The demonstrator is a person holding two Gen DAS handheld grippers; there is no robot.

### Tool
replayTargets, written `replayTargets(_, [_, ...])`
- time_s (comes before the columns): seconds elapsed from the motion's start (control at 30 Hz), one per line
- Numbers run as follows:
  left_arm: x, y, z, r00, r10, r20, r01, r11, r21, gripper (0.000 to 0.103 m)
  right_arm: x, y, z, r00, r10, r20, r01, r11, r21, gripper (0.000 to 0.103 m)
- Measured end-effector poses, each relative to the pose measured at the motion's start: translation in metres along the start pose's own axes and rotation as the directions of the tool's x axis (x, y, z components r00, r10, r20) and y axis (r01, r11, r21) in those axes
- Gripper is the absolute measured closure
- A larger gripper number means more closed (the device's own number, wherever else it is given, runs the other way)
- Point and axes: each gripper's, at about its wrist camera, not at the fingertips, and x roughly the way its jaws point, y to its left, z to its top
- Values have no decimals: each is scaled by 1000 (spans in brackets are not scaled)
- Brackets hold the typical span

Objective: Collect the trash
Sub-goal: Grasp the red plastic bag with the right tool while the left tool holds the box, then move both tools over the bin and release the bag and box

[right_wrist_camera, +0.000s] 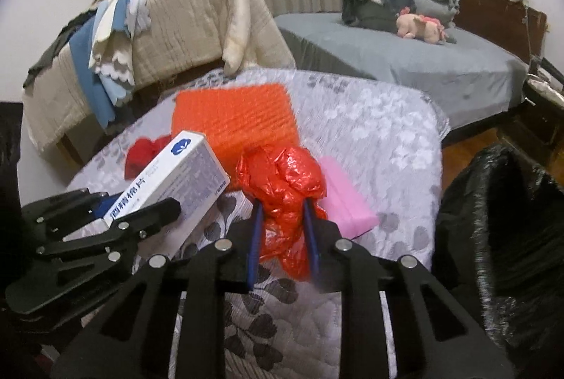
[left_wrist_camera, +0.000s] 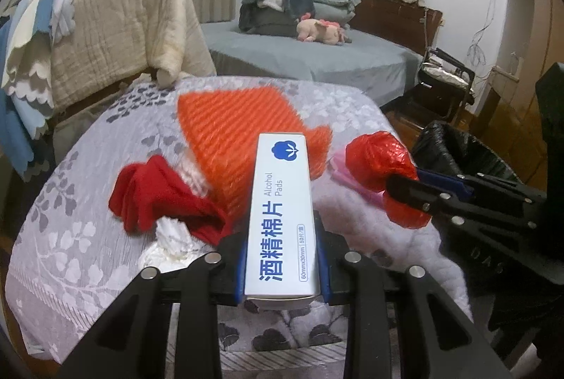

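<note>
the right claw (right_wrist_camera: 282,213) is squeezed shut on a crumpled red bag (right_wrist_camera: 282,181), its blue pads biting the bag's lower half while the wad bulges out ahead of the tips. the left claw (left_wrist_camera: 282,259), off to its left, is clamped on a white box (left_wrist_camera: 280,220) of alcohol pads that sticks out forward between the jaws. both loads look lifted clear of the table.

just beyond and right of the red bag lies a pink block (right_wrist_camera: 347,199), and ahead of it an orange mat (right_wrist_camera: 234,122). further left, past the box, sit a red cloth (left_wrist_camera: 158,196) and a white crumpled tissue (left_wrist_camera: 169,241), which i'd guess are trash yet to be picked up.

the bin (right_wrist_camera: 500,220), lined in black plastic, stands close on the right claw's right side, below table level. to do this step well i'd swing the bag sideways over the bin's mouth, keep the squeeze firm since thin plastic can slip, and let go only once it hangs well inside the rim; the loose liner edge could catch the tips.

the table wears a grey quilt (right_wrist_camera: 370,139) with a leaf print, soft and rumpled. behind it a chair (left_wrist_camera: 134,26) is draped with blankets, and farther back is a bed (left_wrist_camera: 317,58) with folded bedding and a pink plush toy (left_wrist_camera: 320,30).
</note>
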Motion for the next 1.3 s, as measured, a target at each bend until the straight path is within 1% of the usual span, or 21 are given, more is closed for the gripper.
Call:
replayTargets(0.23, [-12, -21, 14, 999, -41, 33, 40, 999, 29, 73, -33, -17, 10, 997, -39, 67, 37, 999, 31, 82])
replayTargets(0.4, [-15, -37, 21, 997, -64, 44, 62, 997, 52, 73, -54, -29, 15, 991, -74, 108, 69, 996, 51, 82])
replayTargets(0.5, [-16, -48, 26, 995, -81, 50, 77, 995, 67, 73, -64, -37, 15, 988, -92, 124, 85, 994, 64, 82])
replayTargets(0.73, [-15, -77, 40, 989, -136, 62, 128, 986, 109, 73, -91, -64, 12, 975, -164, 153, 148, 983, 113, 82])
replayTargets(0.87, [-14, -100, 45, 982, -176, 66, 166, 976, 143, 73, -107, -85, 8, 961, -222, 166, 198, 969, 148, 82])
replayTargets(1.03, [-12, -124, 52, 972, -225, 68, 211, 961, 178, 73, -128, -116, 0, 938, -300, 173, 265, 944, 199, 82])
replayTargets(1.3, [-4, -171, 65, 949, -308, 67, 285, 930, 234, 73, -156, -157, -15, 900, -402, 170, 353, 899, 258, 82])
